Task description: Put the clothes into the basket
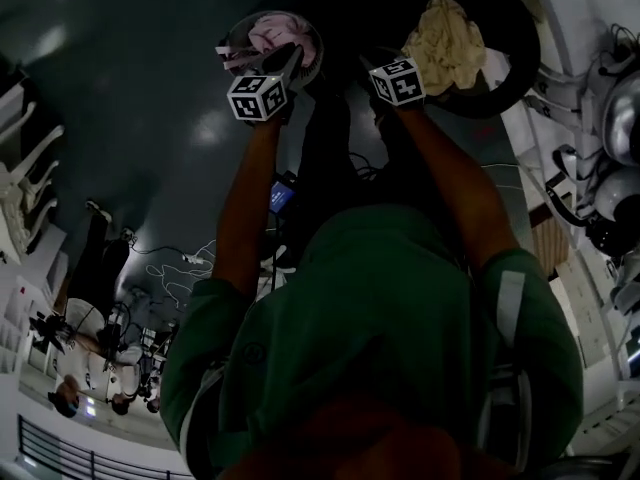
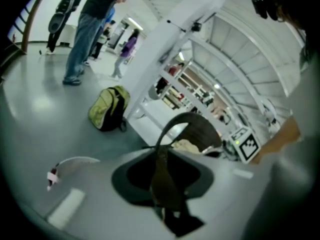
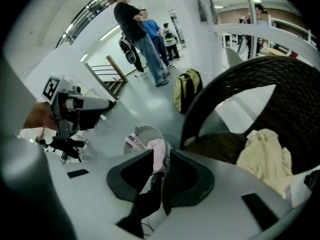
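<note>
While the dark garment (image 1: 330, 138) hangs between left gripper (image 1: 290, 63) and right gripper (image 1: 385, 66) in the head view, the wicker basket (image 1: 520, 63) lies at one o'clock, cream clothing (image 1: 445, 38) inside; in the left gripper view the left gripper (image 2: 161, 156) pinches the cloth's edge; in the right gripper view the right gripper (image 3: 162, 161) clamps it too; released early, the trailing cloth could catch the rim and spill outside.

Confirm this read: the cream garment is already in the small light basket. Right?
Not right. The cream garment is already in a basket, but it is the large dark wicker basket, not the small light basket, which holds pink clothes. The head view shows both baskets, and the right gripper view agrees.
</note>
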The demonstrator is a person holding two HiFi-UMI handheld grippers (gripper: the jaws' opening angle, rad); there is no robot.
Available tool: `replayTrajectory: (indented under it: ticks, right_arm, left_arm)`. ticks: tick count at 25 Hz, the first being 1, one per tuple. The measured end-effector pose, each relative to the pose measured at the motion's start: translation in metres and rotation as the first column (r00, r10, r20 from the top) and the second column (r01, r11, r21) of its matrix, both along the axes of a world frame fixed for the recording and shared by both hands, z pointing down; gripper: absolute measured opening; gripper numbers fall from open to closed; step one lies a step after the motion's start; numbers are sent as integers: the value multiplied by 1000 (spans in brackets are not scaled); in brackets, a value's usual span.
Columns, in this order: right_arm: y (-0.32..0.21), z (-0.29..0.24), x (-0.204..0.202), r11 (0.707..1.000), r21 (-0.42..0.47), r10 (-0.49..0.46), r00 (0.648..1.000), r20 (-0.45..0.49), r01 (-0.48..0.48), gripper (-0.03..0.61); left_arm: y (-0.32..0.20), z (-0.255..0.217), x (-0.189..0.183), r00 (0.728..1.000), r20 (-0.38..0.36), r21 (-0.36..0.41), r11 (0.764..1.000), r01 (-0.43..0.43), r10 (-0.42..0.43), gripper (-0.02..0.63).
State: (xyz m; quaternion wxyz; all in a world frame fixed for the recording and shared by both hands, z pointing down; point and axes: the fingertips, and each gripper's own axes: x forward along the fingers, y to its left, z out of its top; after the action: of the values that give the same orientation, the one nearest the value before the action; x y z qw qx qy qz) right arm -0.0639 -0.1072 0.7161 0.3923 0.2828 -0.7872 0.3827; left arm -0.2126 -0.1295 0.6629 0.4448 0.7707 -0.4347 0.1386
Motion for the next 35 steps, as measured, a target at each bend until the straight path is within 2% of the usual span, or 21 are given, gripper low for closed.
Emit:
replayTrajectory:
  ticks: [3,8,11,14,18,22,23,24,26,30,35]
  right_arm:
    - [-11,9,82,988,32,154,985,-82,-152,104]
    - [-36,29,214,942,96,333,924,-186,-321,145]
    - [-46,50,273,924,111,382,895,-229,-366,165]
    - [-50,85,308,925,87,379,890,-254,-369,193]
    - [-38,129,313,957,-1,279,923,-266,-290,206]
    - [-34,152,316,974,-32,208,938,-277,-225,197]
    - [-34,152,315,974,-42,207,945,-253,-224,91]
    - [-34,149,311,973,-52,207,953,-219,-224,40]
    - [-34,135,305,975,-45,207,967,-151,-216,29]
    - [-38,67,292,976,137,174,984,-42,-166,26]
    - [-32,-48,264,922,337,159,980,115,-189,26]
  left_arm:
    - [-12,-5,58,994,-15,19,994,-105,105,75]
    - [-24,-4,160,974,-28,45,974,-223,225,75]
    - [-27,6,215,963,-37,46,963,-266,268,77]
    - [-31,20,261,958,-42,49,958,-281,283,77]
    - [-31,39,304,960,-37,46,960,-277,279,77]
    - [-28,57,331,959,-27,29,959,-280,281,77]
    - [-27,59,335,959,-23,26,959,-282,282,77]
    - [-27,61,338,959,-21,24,959,-282,282,77]
    - [-24,60,343,961,-25,20,961,-277,277,77]
    - [-20,47,350,964,-44,25,964,-263,264,77]
    - [-19,10,346,967,-64,79,968,-240,245,77]
